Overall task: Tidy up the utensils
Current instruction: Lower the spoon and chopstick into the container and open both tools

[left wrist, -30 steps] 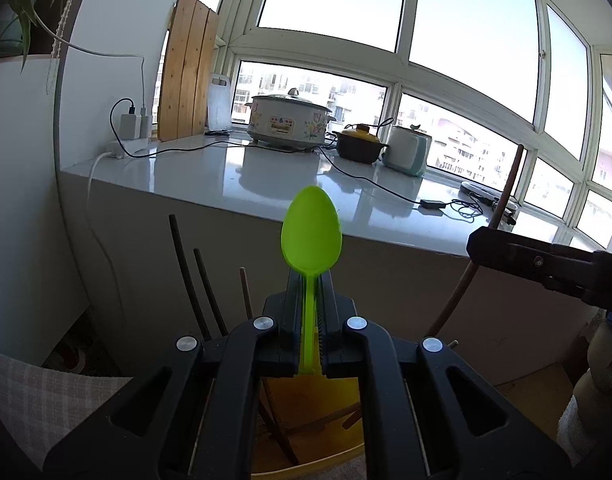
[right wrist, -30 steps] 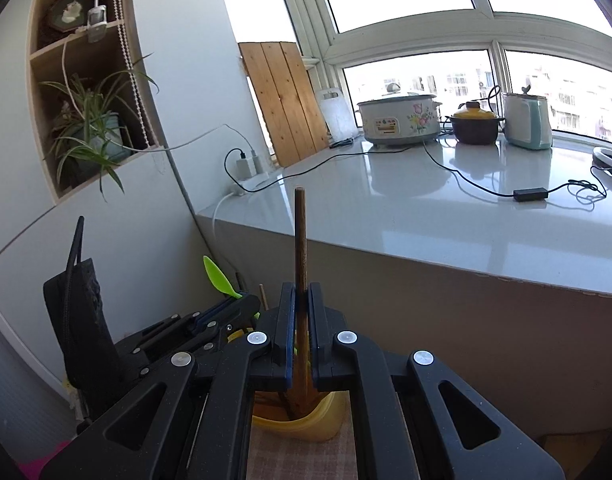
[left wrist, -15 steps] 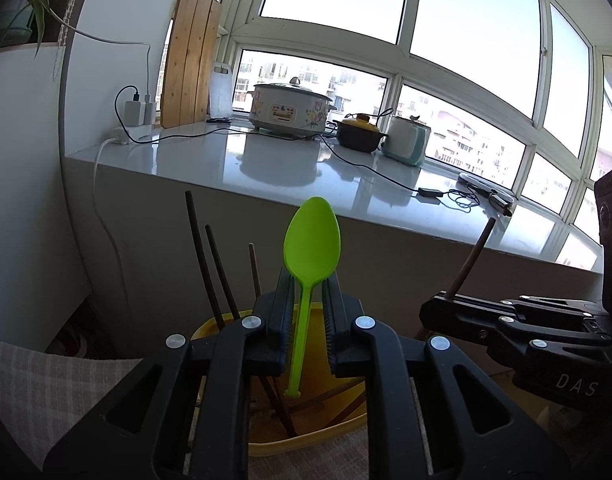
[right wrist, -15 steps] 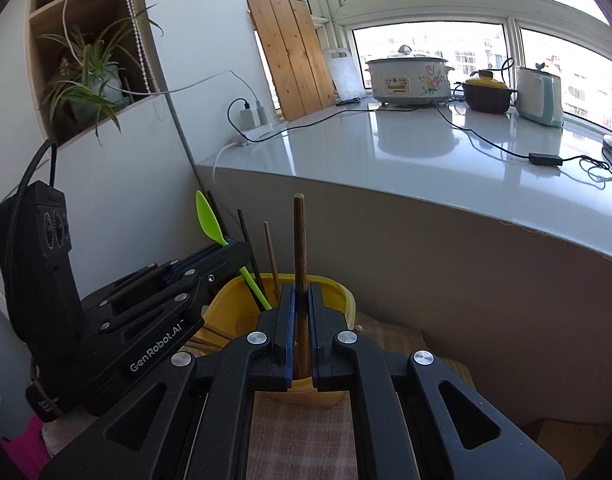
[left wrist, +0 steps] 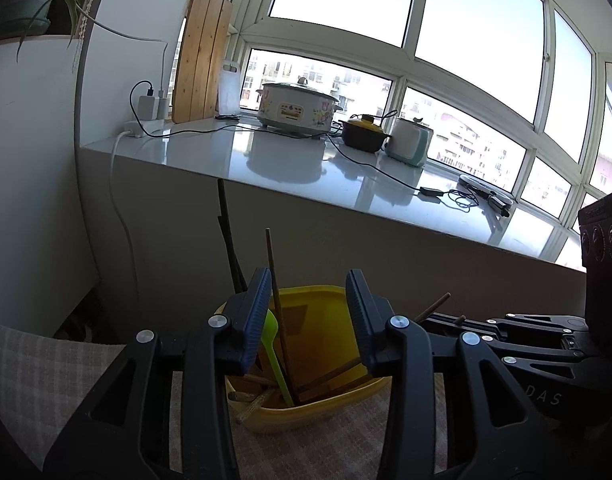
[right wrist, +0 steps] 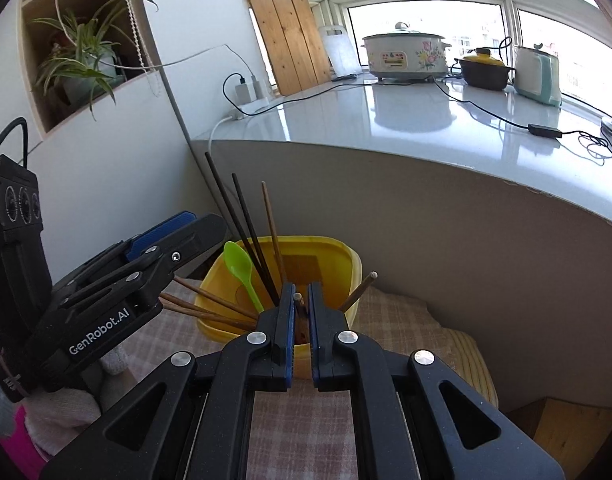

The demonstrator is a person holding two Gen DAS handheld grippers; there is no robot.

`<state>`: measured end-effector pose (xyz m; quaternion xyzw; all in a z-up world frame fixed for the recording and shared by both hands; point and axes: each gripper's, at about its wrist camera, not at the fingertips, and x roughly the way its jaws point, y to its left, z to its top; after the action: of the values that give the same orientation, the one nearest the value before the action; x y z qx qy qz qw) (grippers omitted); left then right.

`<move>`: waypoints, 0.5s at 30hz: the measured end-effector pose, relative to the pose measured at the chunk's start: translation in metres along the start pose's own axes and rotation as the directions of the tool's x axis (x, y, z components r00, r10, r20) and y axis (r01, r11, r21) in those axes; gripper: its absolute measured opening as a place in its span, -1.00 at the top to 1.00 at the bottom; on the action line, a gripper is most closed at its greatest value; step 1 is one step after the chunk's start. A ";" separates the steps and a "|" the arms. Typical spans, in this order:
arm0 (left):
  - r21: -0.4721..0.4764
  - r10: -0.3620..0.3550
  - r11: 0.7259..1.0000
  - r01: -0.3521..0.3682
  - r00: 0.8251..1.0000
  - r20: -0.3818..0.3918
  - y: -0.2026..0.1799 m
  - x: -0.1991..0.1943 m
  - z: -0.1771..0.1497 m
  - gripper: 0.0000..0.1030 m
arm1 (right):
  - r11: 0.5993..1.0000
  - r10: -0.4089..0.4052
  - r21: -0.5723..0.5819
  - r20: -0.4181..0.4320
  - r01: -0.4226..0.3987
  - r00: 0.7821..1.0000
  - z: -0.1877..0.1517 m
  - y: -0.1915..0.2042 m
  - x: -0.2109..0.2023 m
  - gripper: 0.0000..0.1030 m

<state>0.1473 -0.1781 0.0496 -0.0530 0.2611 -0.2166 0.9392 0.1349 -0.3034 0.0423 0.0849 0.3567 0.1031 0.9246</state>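
A yellow container [left wrist: 317, 291] stands on a checked cloth and holds several wooden and dark chopsticks. The green spoon [left wrist: 268, 342] rests inside it, bowl up, leaning at the left. My left gripper [left wrist: 309, 280] hovers just over the container's near rim. Its jaws are opening and nothing is pressed between them. In the right wrist view the spoon [right wrist: 238, 265] leans beside dark chopsticks [right wrist: 242, 236] in the container [right wrist: 347, 258]. My right gripper [right wrist: 301, 294] is shut on a brown wooden chopstick [right wrist: 299, 305], held upright over the container's near side. The left gripper [right wrist: 208, 229] shows at the left.
A white counter [right wrist: 425, 120] rises behind the container, with a rice cooker [right wrist: 403, 56], a dark pot [right wrist: 483, 72], a kettle [right wrist: 537, 76] and cables on it. A wooden board [right wrist: 286, 32] leans at the wall. A plant [right wrist: 80, 60] sits in a niche. The checked cloth [right wrist: 306, 420] covers the near surface.
The left gripper let go of the green spoon, which dropped into the yellow container, and its jaws spread apart. The right gripper sank with its chopstick toward the container.
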 end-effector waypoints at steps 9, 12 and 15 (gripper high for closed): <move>0.020 -0.007 1.000 0.007 1.000 0.012 0.000 -0.031 -0.011 0.24 | 0.999 -0.020 -0.026 0.008 0.020 1.000 -0.015 0.009 -0.013 0.90; 0.033 -0.012 0.999 0.011 1.000 0.012 -0.003 -0.042 -0.016 0.24 | 0.999 -0.028 -0.036 0.018 0.028 0.999 -0.020 0.014 -0.018 0.90; 0.042 -0.016 0.999 0.016 1.000 0.009 -0.004 -0.053 -0.022 0.24 | 0.998 -0.038 -0.042 0.031 0.039 0.999 -0.023 0.017 -0.022 0.90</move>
<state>0.0934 -0.1587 0.0563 -0.0363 0.2516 -0.2295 0.9395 0.1009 -0.2906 0.0436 0.0598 0.3422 0.0915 0.9333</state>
